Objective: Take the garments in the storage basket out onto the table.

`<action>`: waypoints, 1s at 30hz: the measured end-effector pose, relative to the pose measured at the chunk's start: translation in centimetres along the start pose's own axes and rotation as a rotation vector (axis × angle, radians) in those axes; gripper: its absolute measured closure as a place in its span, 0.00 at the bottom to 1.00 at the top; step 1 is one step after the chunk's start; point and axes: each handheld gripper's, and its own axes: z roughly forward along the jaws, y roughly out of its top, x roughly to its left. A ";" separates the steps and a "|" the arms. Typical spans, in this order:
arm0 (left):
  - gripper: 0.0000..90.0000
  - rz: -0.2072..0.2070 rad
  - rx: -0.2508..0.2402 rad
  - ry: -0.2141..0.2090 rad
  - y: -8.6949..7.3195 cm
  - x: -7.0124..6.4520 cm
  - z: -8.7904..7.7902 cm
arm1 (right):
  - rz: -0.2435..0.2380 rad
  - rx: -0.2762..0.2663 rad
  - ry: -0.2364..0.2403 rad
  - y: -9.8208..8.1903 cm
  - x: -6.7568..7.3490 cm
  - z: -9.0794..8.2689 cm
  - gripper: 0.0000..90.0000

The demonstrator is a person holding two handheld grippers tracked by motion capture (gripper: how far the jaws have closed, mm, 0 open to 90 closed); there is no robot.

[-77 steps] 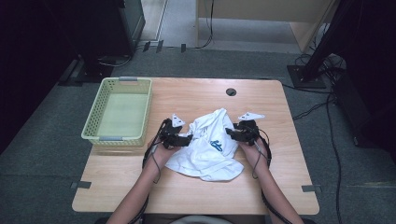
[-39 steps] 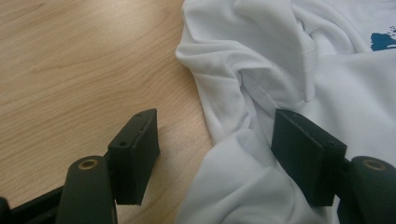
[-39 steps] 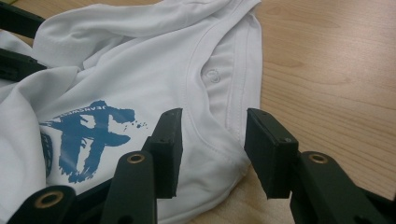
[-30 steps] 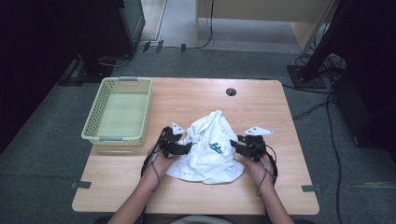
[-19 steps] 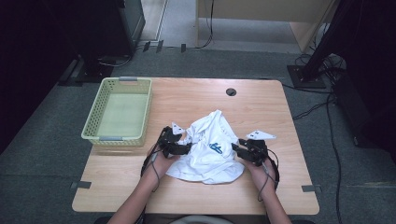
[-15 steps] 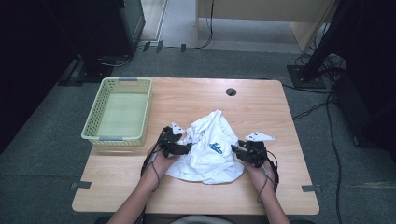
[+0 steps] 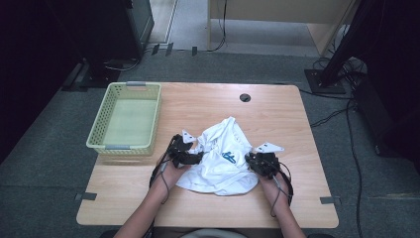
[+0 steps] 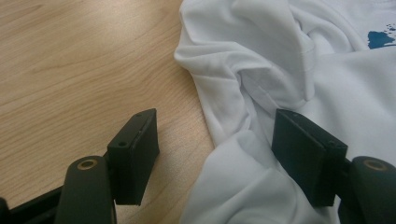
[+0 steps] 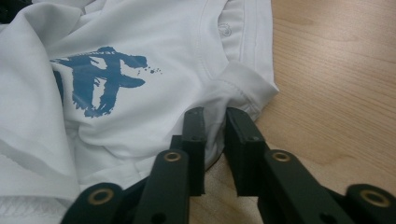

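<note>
Both forearms reach in low over the table, the left gripper (image 8: 215, 154) with jaws wide apart around a fold of shirt (image 8: 289, 70), the right gripper (image 9: 215, 122) having just closed, pinching its hem.

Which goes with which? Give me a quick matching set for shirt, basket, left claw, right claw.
Things:
1. shirt
2. basket
3. left claw
4. right claw

States:
A. jaws wide apart, cloth between them
B. just been closing, pinched on a fold of cloth
C. crumpled on the table's middle
D. empty, at the table's left

Pairs: 1-C, 2-D, 3-A, 4-B
</note>
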 end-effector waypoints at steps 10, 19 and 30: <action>0.35 0.001 -0.010 0.004 -0.3 0.0 -0.1 | 0.080 0.012 0.026 0.6 -2.1 0.4 0.99; 0.35 0.001 -0.014 0.015 -0.7 -0.1 -0.5 | 0.090 -0.004 0.018 1.7 -3.5 1.4 0.99; 0.35 0.001 -0.011 0.019 -1.0 0.1 -0.8 | 0.114 -0.027 -0.019 2.3 -5.4 1.2 0.99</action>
